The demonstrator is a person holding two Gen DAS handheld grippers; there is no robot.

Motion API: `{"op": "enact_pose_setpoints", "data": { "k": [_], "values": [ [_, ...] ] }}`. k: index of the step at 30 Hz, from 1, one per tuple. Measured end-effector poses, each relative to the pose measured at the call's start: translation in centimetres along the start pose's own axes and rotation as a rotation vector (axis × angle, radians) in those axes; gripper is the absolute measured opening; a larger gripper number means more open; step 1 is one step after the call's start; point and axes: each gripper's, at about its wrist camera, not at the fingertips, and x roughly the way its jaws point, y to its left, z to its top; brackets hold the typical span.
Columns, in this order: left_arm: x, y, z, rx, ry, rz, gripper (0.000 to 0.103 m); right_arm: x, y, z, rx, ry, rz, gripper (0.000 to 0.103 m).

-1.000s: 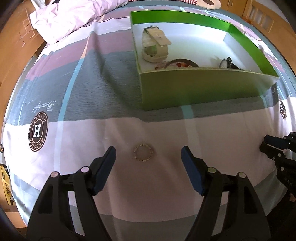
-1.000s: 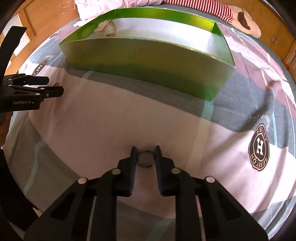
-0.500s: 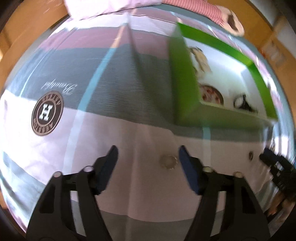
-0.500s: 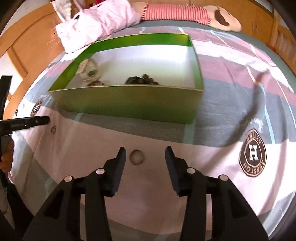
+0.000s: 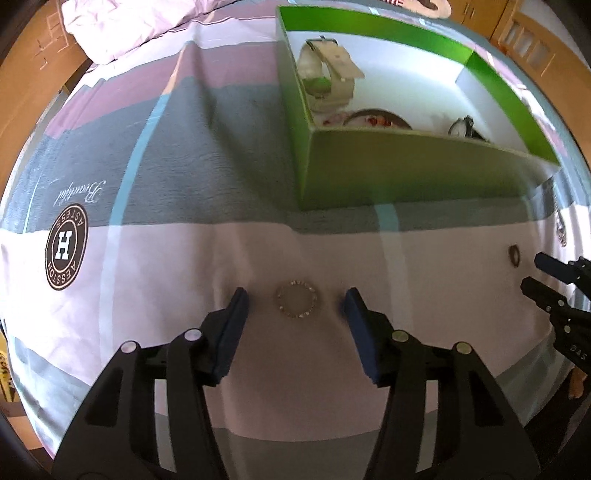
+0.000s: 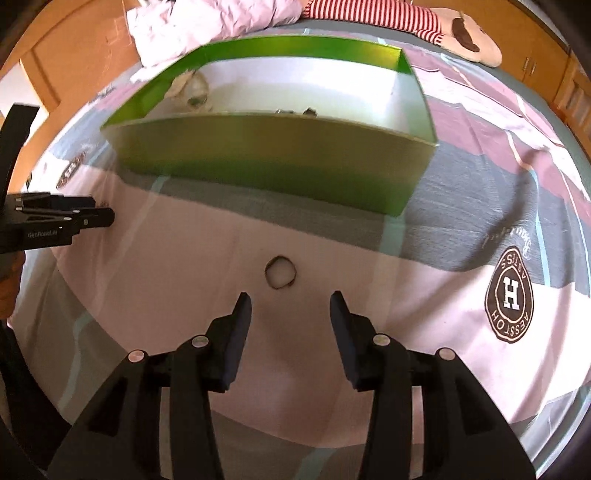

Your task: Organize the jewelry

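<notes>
On the bed (image 5: 258, 387), covered by a striped sheet in pink, grey and mauve, the left gripper (image 5: 296, 300) hangs low with its jaws spread wide, and a small beaded bracelet (image 5: 296, 304) lies flat on the pink stripe between the blue pads (image 5: 232, 325), touching neither. The right gripper (image 6: 290, 302) is also spread wide and holds nothing; a thin dark ring (image 6: 280, 272) lies on the sheet just ahead of its fingertips, outside the gap. Beyond both, toward the head of the bed, stands an open green box (image 5: 406, 173) with a white floor. Inside it, a pale watch on a cushion (image 5: 327, 79) stands in the near left corner as the left wrist view shows it, a round piece with red dots (image 5: 376, 120) lies against the front wall, and a dark piece (image 5: 463, 127) sits to its right. A rumpled white duvet (image 6: 207, 26) lies at the head of the bed.
</notes>
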Motion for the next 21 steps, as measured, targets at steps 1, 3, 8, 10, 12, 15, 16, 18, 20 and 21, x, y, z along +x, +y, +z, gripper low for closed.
{"op": "enact_pose_setpoints", "data": {
  "k": [1,3,8,10,12,15,16,18,20,21],
  "values": [
    [0.1,-0.2,0.0,0.008,-0.004,0.006,0.058,0.0,0.1,0.0,-0.003,0.0,0.002,0.045],
    [0.0,-0.3,-0.1,0.017,-0.01,0.012,0.058,0.1,0.3,0.0,-0.008,0.0,0.003,0.045],
    [-0.2,-1.0,-0.1,0.034,-0.038,0.009,0.026,0.2,0.4,0.0,-0.011,0.002,-0.001,0.045],
    [-0.3,-1.1,-0.1,0.032,-0.04,-0.004,0.021,0.2,0.3,0.0,-0.007,0.003,-0.002,0.045],
    [-0.4,-1.4,0.0,0.037,-0.044,0.0,0.021,0.3,0.2,0.1,-0.003,0.003,-0.002,0.045],
    [-1.3,-1.7,-0.2,0.051,-0.075,-0.006,0.021,0.1,0.1,0.2,0.001,-0.004,0.001,0.045],
    [-1.8,-1.9,-0.2,0.06,-0.095,-0.017,0.021,0.1,0.0,0.2,0.001,-0.006,0.001,0.045],
    [-2.6,-2.4,-0.3,0.078,-0.121,-0.077,0.021,0.1,0.1,0.2,0.001,-0.005,0.003,0.045],
    [-3.2,-2.8,-0.4,0.102,-0.144,-0.08,0.021,0.2,0.1,0.2,-0.001,-0.003,0.001,0.045],
    [-3.3,-3.2,-0.2,0.11,-0.148,-0.084,0.021,0.2,0.2,0.2,-0.001,-0.002,0.0,0.045]
  ]
}}
